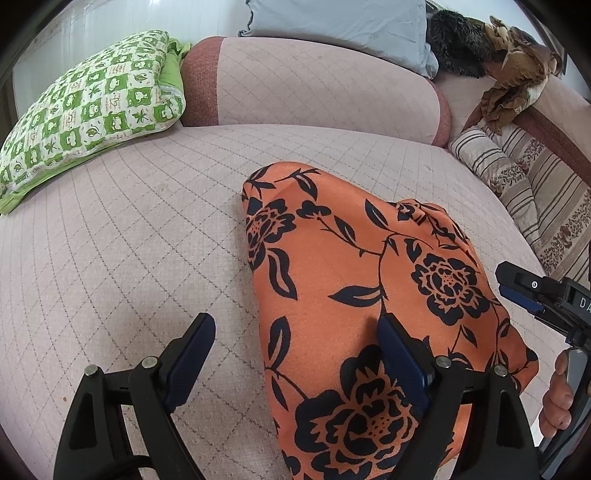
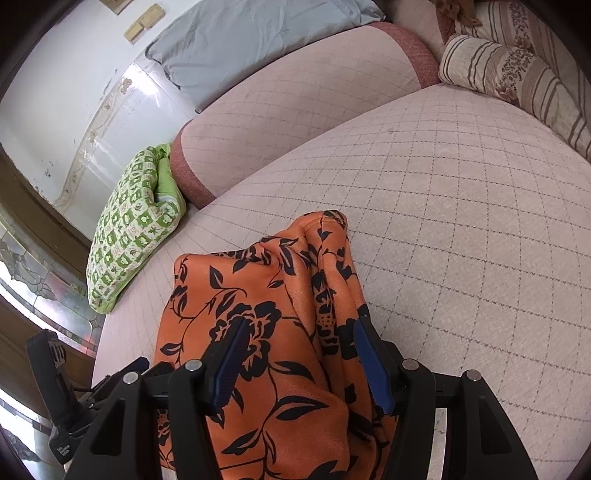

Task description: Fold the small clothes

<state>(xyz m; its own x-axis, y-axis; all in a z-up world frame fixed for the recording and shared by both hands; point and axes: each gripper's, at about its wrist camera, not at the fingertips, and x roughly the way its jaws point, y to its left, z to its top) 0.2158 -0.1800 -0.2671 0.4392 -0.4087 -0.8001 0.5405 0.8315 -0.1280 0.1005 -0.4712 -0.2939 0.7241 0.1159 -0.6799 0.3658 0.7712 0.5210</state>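
Observation:
An orange cloth with a black flower print (image 1: 332, 280) lies loosely folded on the quilted pink bed cover (image 1: 129, 240). My left gripper (image 1: 295, 332) stands wide open at the cloth's left edge, with one finger over the print and the other over bare cover. In the right wrist view the same cloth (image 2: 280, 295) runs under and between the fingers of my right gripper (image 2: 300, 339). Its jaws stand part open astride a raised fold, and the pads do not visibly press on it. The right gripper (image 1: 511, 286) also shows at the cloth's right edge, with a person's hand (image 1: 557, 391) behind it.
A green and white patterned pillow (image 1: 92, 110) lies at the far left. A pink bolster (image 1: 314, 85) and a grey pillow (image 1: 340, 26) lie at the back. Striped cushions (image 1: 517, 173) and a brown garment (image 1: 513, 85) sit at the right.

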